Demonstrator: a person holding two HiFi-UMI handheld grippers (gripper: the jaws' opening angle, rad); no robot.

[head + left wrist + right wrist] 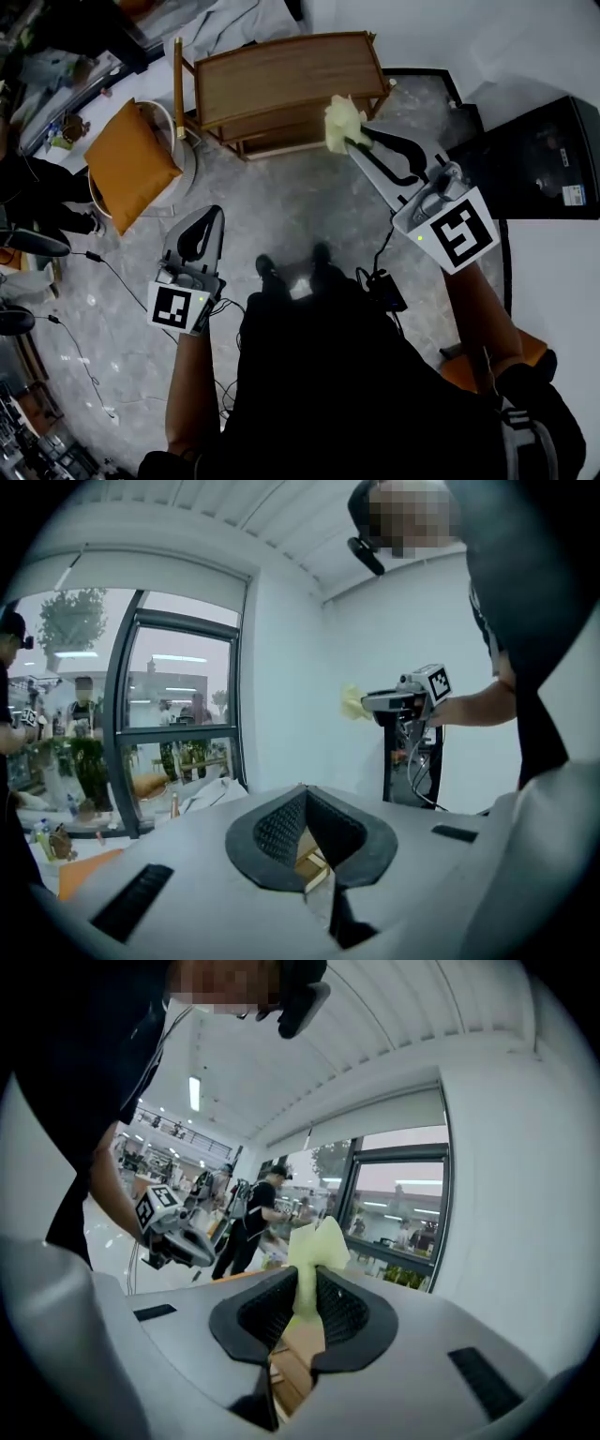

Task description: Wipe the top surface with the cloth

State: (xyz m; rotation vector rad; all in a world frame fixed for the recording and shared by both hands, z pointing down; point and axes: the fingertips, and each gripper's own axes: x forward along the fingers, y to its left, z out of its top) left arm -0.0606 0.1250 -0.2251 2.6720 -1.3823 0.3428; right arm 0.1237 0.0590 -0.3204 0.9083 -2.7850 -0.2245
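The right claw pinches the pale yellow cloth at 1 o'clock in the head view. The cloth shows against the front right corner of the wooden table; whether it touches the top cannot be told. The left claw hangs at 8 o'clock over the floor, well apart. In the left gripper view, its jaws meet with nothing between them. In the right gripper view, the jaws clamp the cloth, which sticks up toward 12 o'clock.
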